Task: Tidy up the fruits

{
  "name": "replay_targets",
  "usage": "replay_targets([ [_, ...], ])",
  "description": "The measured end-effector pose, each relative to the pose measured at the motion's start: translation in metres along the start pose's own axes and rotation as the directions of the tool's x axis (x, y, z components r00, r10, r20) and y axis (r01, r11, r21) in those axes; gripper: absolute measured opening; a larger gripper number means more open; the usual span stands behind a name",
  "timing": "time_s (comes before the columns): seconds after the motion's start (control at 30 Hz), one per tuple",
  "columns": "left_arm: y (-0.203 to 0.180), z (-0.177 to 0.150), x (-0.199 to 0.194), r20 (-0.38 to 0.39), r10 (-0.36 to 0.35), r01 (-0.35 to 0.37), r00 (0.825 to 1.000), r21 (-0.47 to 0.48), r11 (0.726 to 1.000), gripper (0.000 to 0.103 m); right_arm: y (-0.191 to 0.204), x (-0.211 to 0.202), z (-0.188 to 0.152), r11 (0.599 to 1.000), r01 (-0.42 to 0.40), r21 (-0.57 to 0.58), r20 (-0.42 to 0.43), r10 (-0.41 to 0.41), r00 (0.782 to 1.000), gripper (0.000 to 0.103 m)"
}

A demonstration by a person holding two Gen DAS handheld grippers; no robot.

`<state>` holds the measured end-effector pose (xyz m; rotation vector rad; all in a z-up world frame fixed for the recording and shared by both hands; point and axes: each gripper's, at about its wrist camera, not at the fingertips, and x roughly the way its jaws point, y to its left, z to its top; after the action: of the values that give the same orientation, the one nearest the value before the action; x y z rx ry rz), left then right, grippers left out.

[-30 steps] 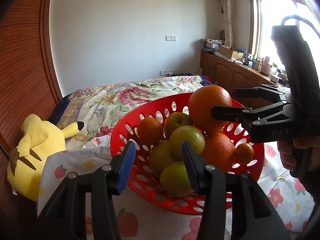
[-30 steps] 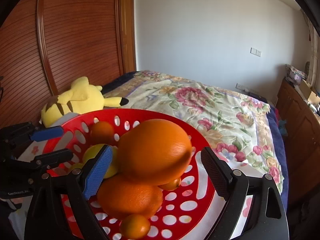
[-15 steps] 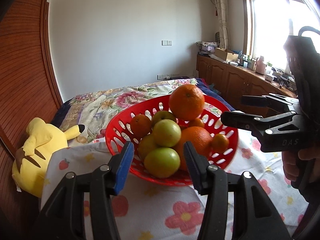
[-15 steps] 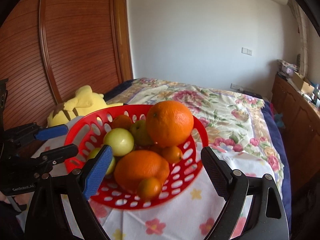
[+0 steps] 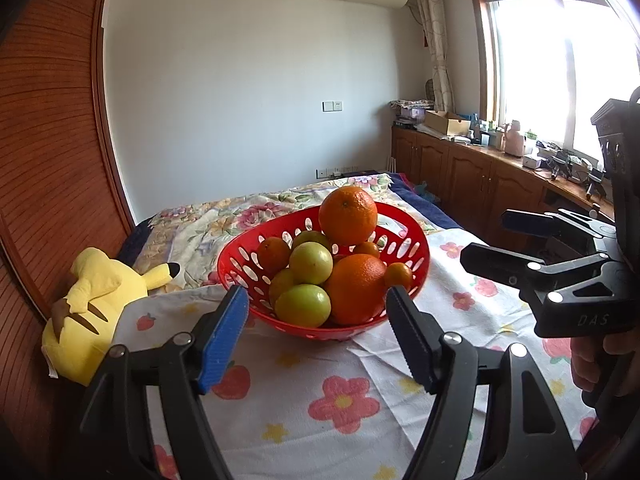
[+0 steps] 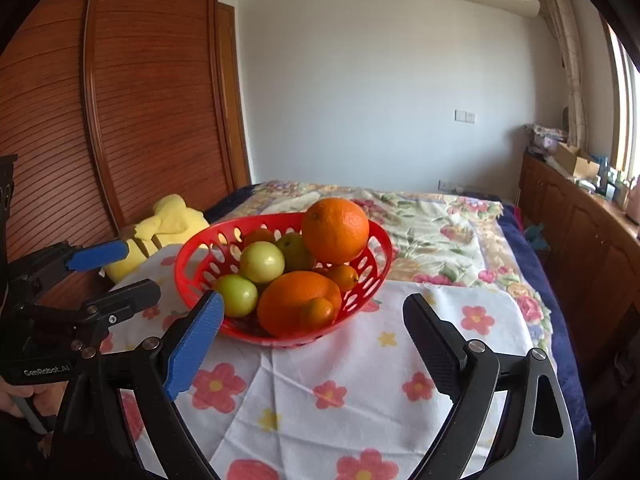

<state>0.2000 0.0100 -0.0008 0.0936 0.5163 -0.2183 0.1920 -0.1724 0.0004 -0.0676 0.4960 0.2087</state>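
With the fruits piled in the red basket (image 5: 416, 258) on the flowered cloth (image 5: 340, 380), you are holding the right gripper (image 6: 316, 344) spread and empty while the left gripper (image 5: 318, 334) is opening on nothing, so keep both clear of the top orange (image 5: 348, 215).

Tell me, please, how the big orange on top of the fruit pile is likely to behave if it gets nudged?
The top orange is round and perched on other fruit, so it would probably roll. It rises above the red basket rim, so it might tumble out. Its dimpled peel probably grips fairly well.
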Motion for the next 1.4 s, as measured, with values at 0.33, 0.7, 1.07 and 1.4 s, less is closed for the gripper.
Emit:
replay_targets([
  [0.33,-0.008,-0.006,-0.022,0.007,0.032,-0.031,0.999,-0.011,0.999,0.085,0.004,-0.033,-0.008,0.999,0.04,0.021,0.051,-0.041,0.998,0.1],
  [0.7,-0.021,-0.019,-0.039,0.01,0.024,-0.024,1.0,-0.006,1.0,0.085,0.008,-0.067,-0.013,0.995,0.081,0.053,0.103,-0.086,0.991,0.102],
  [1.07,-0.029,-0.026,-0.08,0.038,0.033,-0.032,0.999,-0.034,0.999,0.085,0.013,-0.102,-0.022,0.993,0.094,0.072,0.135,-0.103,0.986,0.102],
  [1.4,-0.028,-0.028,-0.108,0.061,0.027,-0.024,0.998,-0.058,0.998,0.085,0.023,-0.133,-0.025,0.992,0.103,0.072,0.167,-0.113,0.979,0.101],
])
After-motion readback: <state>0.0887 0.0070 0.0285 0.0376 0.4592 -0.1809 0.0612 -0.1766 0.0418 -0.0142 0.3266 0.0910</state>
